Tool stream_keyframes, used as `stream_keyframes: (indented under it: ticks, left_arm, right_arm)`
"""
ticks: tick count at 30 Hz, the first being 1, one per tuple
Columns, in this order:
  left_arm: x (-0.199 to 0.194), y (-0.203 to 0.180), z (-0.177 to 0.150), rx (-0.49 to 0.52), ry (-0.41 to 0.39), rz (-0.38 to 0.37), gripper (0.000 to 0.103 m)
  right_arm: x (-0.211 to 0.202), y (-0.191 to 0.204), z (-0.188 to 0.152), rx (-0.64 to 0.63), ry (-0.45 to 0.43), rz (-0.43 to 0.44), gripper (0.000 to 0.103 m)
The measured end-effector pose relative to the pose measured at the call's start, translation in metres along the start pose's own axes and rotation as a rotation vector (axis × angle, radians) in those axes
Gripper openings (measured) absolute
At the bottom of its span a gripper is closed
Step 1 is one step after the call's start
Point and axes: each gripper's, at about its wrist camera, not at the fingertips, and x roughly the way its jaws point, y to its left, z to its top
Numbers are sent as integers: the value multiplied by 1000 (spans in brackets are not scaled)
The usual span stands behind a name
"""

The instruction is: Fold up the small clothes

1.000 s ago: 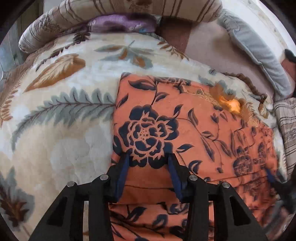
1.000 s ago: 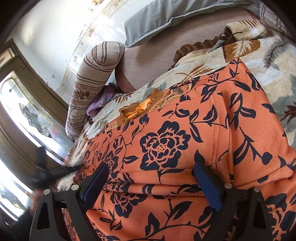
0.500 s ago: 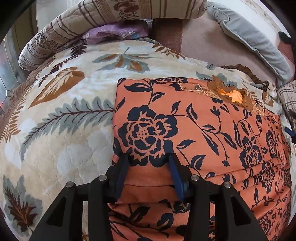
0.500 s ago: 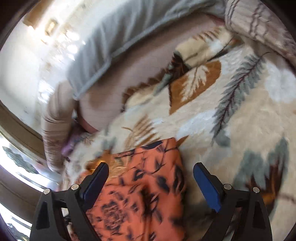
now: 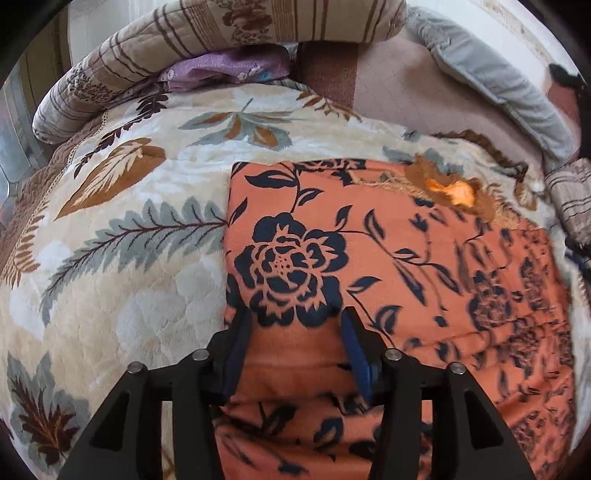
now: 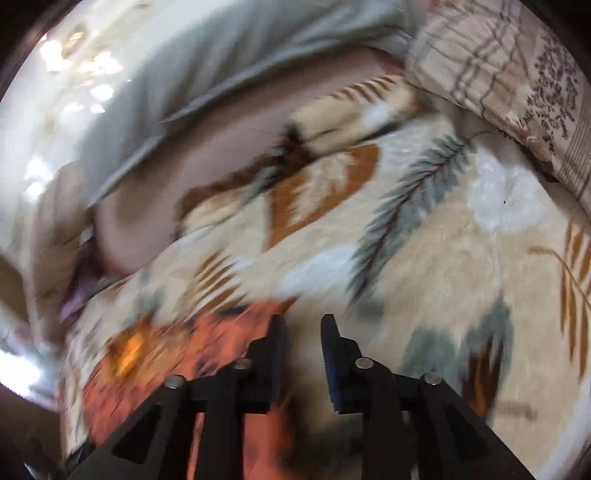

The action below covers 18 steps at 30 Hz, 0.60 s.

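An orange garment with dark blue flowers lies flat on a leaf-patterned blanket, with a folded band along its near edge. My left gripper stands over that near edge by the garment's left side. Its jaws are opening; the cloth lies under and between the blue pads, which do not pinch it. In the blurred right wrist view my right gripper hangs over the blanket just past a corner of the garment. Its jaws are closing to a narrow gap with nothing between them.
A striped pillow and a purple cloth lie at the far end of the bed. A grey cushion runs along the far right. Another patterned pillow sits at the upper right of the right wrist view.
My right gripper swung off the orange garment to the blanket beside its corner, and its jaws narrowed a lot. The left gripper stayed put and its jaws spread slightly.
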Motion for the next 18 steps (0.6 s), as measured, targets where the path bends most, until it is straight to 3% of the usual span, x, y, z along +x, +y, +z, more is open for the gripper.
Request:
stream_keyframes:
  ticks: [1,2,4,6,7,9,11,14,15,18]
  left_arm:
    - [-10,2,-4,-3,-18,-10,54]
    - [-22,4,-9,1,-40,-10,58]
    - [-46,8,-21,5,-66,3,61]
    - [-72,16,-37,-11,-91,1,61]
    - [-86,23,-45,-22,-96,-1,62]
    - [-116,37,-66,-55,-115,0,63]
    - [-146,56,-92,-113,-147,-8,80]
    - [-169,74,-125,-186,-136,-31,83]
    - [-173,80,-138,-208,-107,-57,83]
    - [-181,86,-168,-252,-40,-126,83]
  right_arm:
    - [-8,9,-14,-23,36,60,98]
    - [-12,14,-26,-38,61,106,103]
    - [-15,19,-50,-102,151,159,102]
    - [-8,0,-59,-59,193,5,100]
    - [-14,-21,-62,46,166,-75,100]
    - [-50,-42,-70,180,50,-27,101]
    - [-91,-43,-90,188,-25,25,101]
    - [-118,-37,-129,103,105,38,101]
    - [-125,-39,-150,60,197,28,101]
    - [-151,-50,-190,-4,301,9,101]
